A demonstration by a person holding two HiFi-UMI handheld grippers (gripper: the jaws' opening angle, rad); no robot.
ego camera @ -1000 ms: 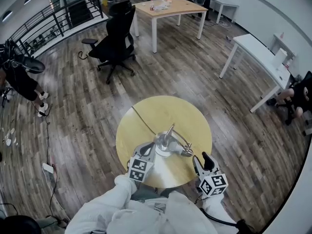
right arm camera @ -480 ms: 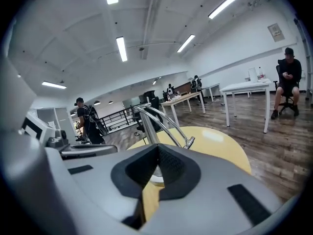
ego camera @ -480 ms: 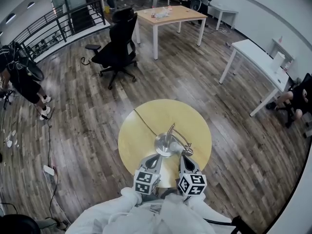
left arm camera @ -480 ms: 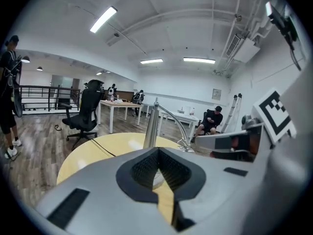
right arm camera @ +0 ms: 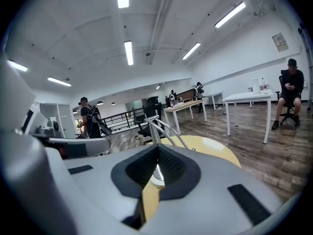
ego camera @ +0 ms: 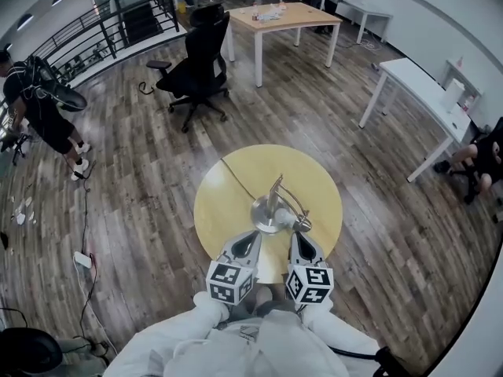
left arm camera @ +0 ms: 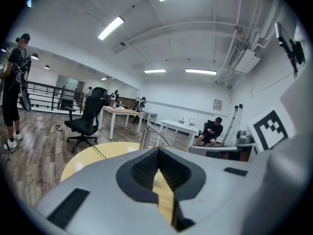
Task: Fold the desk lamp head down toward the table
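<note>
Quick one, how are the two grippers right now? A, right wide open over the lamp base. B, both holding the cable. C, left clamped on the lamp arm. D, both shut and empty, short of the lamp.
D: the left gripper and right gripper show jaws closed on nothing, with the desk lamp beyond them.

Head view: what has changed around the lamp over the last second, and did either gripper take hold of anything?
The right gripper swung in from the table's right side to sit beside the left gripper. Its jaws, open before, closed on nothing. The left gripper drew back a little from the desk lamp, shut and empty. Unchanged: the lamp stays folded, its head low over the round table.
</note>
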